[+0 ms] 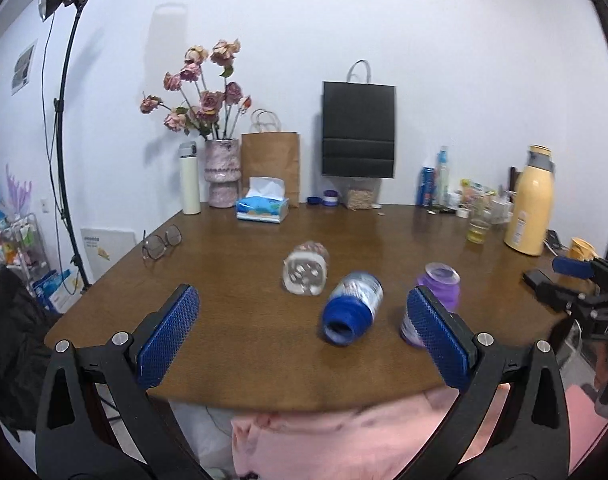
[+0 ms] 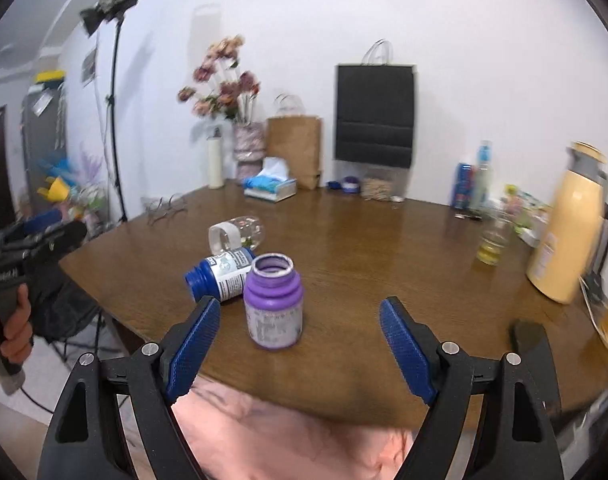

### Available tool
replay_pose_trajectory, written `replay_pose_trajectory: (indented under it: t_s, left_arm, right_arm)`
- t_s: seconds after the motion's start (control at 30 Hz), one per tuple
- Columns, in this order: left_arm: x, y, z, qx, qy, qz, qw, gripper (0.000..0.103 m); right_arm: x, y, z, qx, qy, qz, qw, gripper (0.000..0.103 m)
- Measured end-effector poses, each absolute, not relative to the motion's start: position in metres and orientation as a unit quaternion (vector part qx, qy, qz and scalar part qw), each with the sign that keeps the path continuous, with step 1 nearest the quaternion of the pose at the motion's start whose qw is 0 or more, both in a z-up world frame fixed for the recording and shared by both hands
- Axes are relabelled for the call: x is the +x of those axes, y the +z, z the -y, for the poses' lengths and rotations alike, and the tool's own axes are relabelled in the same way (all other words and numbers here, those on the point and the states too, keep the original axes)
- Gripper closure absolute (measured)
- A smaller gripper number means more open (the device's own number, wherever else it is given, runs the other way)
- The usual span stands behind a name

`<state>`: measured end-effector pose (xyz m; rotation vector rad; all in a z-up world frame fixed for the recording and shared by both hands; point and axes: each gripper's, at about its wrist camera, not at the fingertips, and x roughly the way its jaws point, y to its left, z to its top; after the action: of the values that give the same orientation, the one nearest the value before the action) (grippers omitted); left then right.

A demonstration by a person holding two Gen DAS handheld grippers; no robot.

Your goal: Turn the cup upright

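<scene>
A clear cup with a white rim lies on its side mid-table, also seen as the clear cup. In front of it a blue-necked bottle lies on its side, mouth toward me. A purple bottle stands upright with its mouth open at the top; the purple bottle is partly hidden by my finger. My left gripper is open and empty over the table's near edge. My right gripper is open, just short of the purple bottle and not touching it.
The brown table carries glasses, a tissue box, a flower vase, paper bags, a yellow thermos, a glass of yellow liquid and a black object. A light stand stands left. Pink clothing is below.
</scene>
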<state>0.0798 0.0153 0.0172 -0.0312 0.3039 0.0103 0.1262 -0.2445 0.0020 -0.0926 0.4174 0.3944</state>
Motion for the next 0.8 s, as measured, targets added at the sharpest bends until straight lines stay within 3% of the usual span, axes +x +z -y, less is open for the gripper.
replay_pose_trajectory:
  t_s: [0.23, 0.8]
  left_arm:
    - [0.006, -0.006, -0.008, -0.019, 0.036, -0.14, 0.989, 0.0]
    - [0.0, -0.001, -0.005, -0.006, 0.023, -0.117, 0.993, 0.0]
  right_arm:
    - [0.029, -0.022, 0.241, -0.062, 0.186, -0.163, 0.967, 0.017]
    - [0.027, -0.018, 0.246, -0.047, 0.184, -0.156, 0.969, 0.017]
